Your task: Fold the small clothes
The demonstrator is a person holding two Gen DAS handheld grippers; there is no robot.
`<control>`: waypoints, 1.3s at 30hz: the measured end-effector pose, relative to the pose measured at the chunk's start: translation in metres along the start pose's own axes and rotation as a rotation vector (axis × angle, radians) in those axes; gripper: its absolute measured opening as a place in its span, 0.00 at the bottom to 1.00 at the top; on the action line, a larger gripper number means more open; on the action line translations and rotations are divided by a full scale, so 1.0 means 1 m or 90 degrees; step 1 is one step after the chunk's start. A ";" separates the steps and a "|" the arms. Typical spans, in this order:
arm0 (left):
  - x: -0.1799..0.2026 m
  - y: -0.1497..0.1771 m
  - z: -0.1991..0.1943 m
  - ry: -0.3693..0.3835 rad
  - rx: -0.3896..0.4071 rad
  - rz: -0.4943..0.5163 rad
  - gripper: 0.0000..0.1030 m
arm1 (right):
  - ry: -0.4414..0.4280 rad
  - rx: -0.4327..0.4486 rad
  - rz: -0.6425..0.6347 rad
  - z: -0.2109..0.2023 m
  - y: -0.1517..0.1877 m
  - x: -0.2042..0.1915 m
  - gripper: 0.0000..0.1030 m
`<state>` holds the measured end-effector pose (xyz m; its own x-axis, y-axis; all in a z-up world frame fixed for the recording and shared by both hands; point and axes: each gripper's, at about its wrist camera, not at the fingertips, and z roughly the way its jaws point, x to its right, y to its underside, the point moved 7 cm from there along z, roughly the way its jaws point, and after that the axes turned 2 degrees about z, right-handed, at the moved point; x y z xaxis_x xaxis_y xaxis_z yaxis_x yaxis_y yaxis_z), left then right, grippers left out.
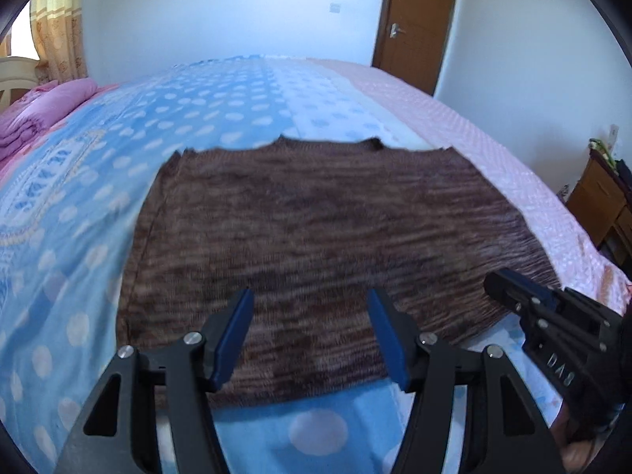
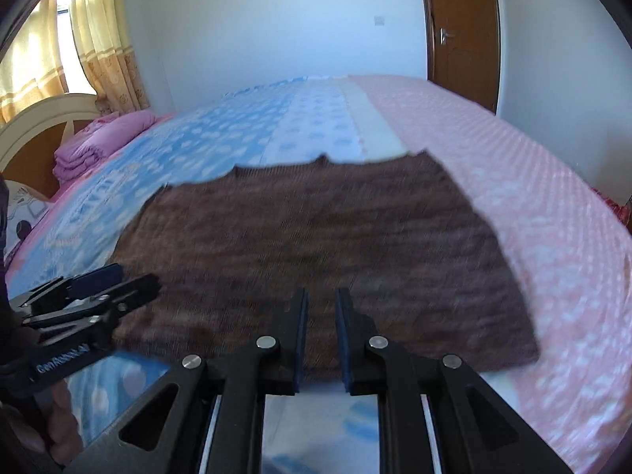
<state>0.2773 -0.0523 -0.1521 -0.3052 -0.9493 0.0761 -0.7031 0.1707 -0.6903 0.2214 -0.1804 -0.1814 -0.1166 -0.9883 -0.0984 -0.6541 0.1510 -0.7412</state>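
A brown knitted garment (image 1: 316, 237) lies flat on the bed, folded into a rough rectangle; it also shows in the right wrist view (image 2: 316, 245). My left gripper (image 1: 310, 296) is open and empty, hovering over the garment's near edge. My right gripper (image 2: 320, 296) is over the near edge too, its blue pads a narrow gap apart with nothing between them. The right gripper appears at the right of the left wrist view (image 1: 513, 288); the left gripper appears at the left of the right wrist view (image 2: 118, 280).
The bed has a blue polka-dot cover (image 1: 197, 118) and a pink part (image 2: 533, 197) on the right. Folded pink bedding (image 2: 98, 146) lies by the headboard. A wooden door (image 1: 418, 19) is behind, a wooden cabinet (image 1: 600, 201) at right.
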 end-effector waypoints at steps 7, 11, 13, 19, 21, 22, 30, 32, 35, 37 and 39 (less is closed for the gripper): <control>0.001 0.015 0.011 -0.078 -0.004 0.022 0.67 | 0.011 -0.002 0.000 0.016 0.025 0.004 0.15; -0.002 0.015 0.013 -0.101 0.000 0.018 0.77 | 0.014 0.010 -0.006 0.013 0.024 0.004 0.16; -0.007 0.016 0.014 -0.099 -0.003 0.003 0.81 | 0.006 0.012 -0.002 0.013 0.022 0.004 0.17; -0.012 0.017 0.005 -0.123 -0.003 0.000 0.84 | -0.021 0.017 0.014 0.012 0.021 0.007 0.21; -0.019 0.015 -0.006 -0.151 0.015 -0.003 0.83 | -0.027 0.019 0.014 0.012 0.020 0.006 0.23; -0.026 0.014 -0.014 -0.153 0.028 -0.014 0.84 | -0.030 0.019 0.014 0.012 0.020 0.006 0.25; -0.116 0.030 -0.032 -0.069 0.050 -0.298 0.83 | -0.042 0.022 0.007 0.013 0.020 0.002 0.32; -0.119 0.041 -0.020 -0.033 0.018 -0.340 0.80 | -0.046 0.023 0.009 0.013 0.020 0.002 0.34; -0.115 0.045 -0.012 -0.032 0.027 -0.336 0.80 | -0.050 0.024 0.010 0.013 0.020 0.001 0.34; -0.110 0.043 -0.008 -0.039 0.024 -0.324 0.80 | -0.051 0.024 0.010 0.013 0.020 0.001 0.35; -0.110 0.039 -0.008 -0.011 0.034 -0.335 0.76 | -0.054 0.025 0.011 0.014 0.019 0.001 0.35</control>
<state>0.2782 0.0606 -0.1817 0.0912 -0.9074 0.4103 -0.7246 -0.3431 -0.5976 0.2186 -0.1789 -0.2049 -0.0632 -0.9841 -0.1657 -0.6231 0.1686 -0.7638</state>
